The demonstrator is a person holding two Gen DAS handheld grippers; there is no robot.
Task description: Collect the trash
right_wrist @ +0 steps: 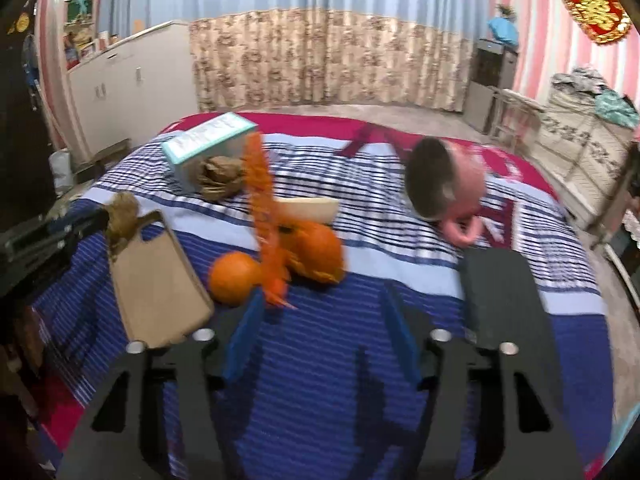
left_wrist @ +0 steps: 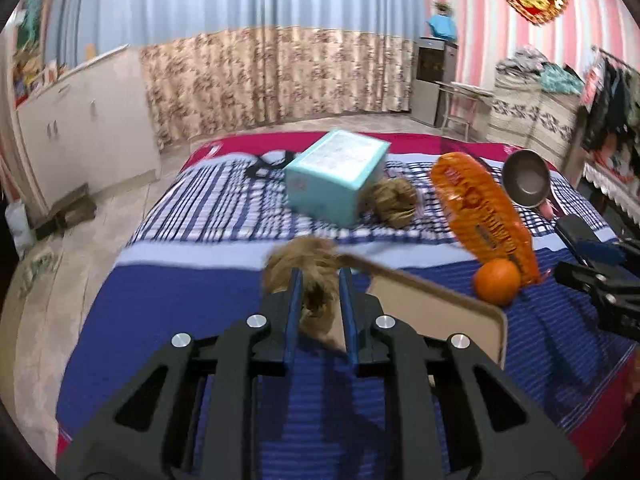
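Observation:
My left gripper (left_wrist: 320, 276) is shut on a crumpled brown paper ball (left_wrist: 304, 268), held above the bed beside a tan flat board (left_wrist: 436, 312). The ball and board show in the right wrist view (right_wrist: 124, 216), (right_wrist: 156, 276). A second crumpled brown paper ball (left_wrist: 394, 200) (right_wrist: 218, 178) lies by a teal box (left_wrist: 336, 172) (right_wrist: 208, 142). An orange plastic wrapper (left_wrist: 484, 216) (right_wrist: 264, 216) stands up next to an orange (left_wrist: 496, 282) (right_wrist: 234, 282). My right gripper (right_wrist: 324, 300) is open and empty, just in front of the wrapper and orange.
A pink pot (right_wrist: 444, 184) (left_wrist: 526, 184) lies on its side on the striped bed (right_wrist: 360, 360). A black flat object (right_wrist: 500, 296) lies at right. A second orange thing (right_wrist: 320, 252), a pale wedge (right_wrist: 308, 208) and a black strap (left_wrist: 268, 162) lie on the bed. Cabinets (left_wrist: 80, 128) stand left.

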